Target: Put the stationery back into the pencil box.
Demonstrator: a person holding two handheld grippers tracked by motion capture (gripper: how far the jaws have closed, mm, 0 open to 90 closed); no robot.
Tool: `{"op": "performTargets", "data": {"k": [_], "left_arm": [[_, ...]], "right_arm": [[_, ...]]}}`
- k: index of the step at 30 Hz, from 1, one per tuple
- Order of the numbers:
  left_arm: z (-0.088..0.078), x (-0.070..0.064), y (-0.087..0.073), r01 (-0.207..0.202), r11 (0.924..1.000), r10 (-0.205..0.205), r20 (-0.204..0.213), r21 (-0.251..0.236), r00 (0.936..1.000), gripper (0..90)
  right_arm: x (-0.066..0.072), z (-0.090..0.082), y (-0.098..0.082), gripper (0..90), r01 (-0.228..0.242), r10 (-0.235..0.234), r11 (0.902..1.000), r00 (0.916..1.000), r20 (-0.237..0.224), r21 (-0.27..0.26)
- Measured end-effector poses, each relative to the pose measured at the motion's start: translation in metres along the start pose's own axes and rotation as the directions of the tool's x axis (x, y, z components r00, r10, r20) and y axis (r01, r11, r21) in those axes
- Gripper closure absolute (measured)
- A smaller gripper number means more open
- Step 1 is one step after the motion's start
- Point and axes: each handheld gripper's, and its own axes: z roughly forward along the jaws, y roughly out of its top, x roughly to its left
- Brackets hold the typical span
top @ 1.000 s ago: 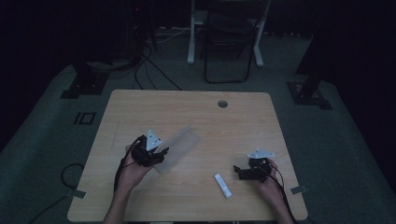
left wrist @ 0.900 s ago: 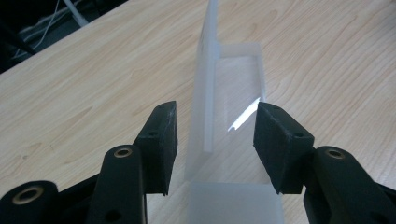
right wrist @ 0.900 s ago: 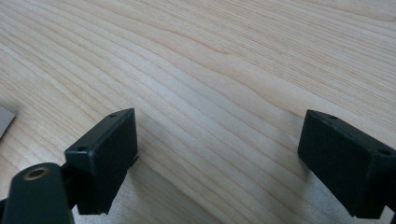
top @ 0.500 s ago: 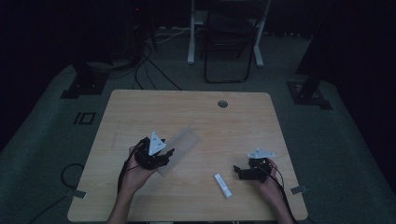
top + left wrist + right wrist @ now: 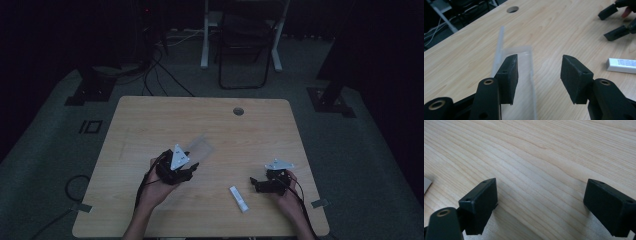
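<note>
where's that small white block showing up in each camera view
High view: the small white block lies on the table near the front edge, between the two grippers.
Left gripper view: at the right edge.
Right gripper view: possibly the pale corner at the left edge; cannot tell.
Shared landmark: the round table hole.

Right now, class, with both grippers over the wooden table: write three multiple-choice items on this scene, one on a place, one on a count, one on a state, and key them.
1. Where does the small white block lie?
A. beside the table's hole
B. between the two grippers, nearer the right gripper
C. on the floor

2. How many round holes does the table have?
A. one
B. two
C. three

3. How do the left gripper jaws stand?
A. clamped on the white block
B. shut
C. open, with the clear plastic piece lying beyond them

Key: B, the high view shows it near the right gripper; A, one hole near the far edge; C, a bare gap shows between the pads.
</note>
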Motion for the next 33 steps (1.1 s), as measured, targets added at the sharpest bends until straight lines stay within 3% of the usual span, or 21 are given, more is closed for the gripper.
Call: {"op": "performTargets", "data": {"k": [11,33], "left_arm": [[0.019,-0.021,0.010,-0.052,0.9986,0.052,0.070,0.005,0.9962,48.7],[0.050,-0.042,0.019,-0.049,0.9987,0.047,0.171,0.009,0.9842,48.7]], "right_arm": [[0.000,0.000,0.000,11.9,0.002,-0.002,1.0000,1.0000,0.000,0.000],[0.000,0.000,0.000,11.9,0.000,0.000,1.0000,1.0000,0.000,0.001]]}}
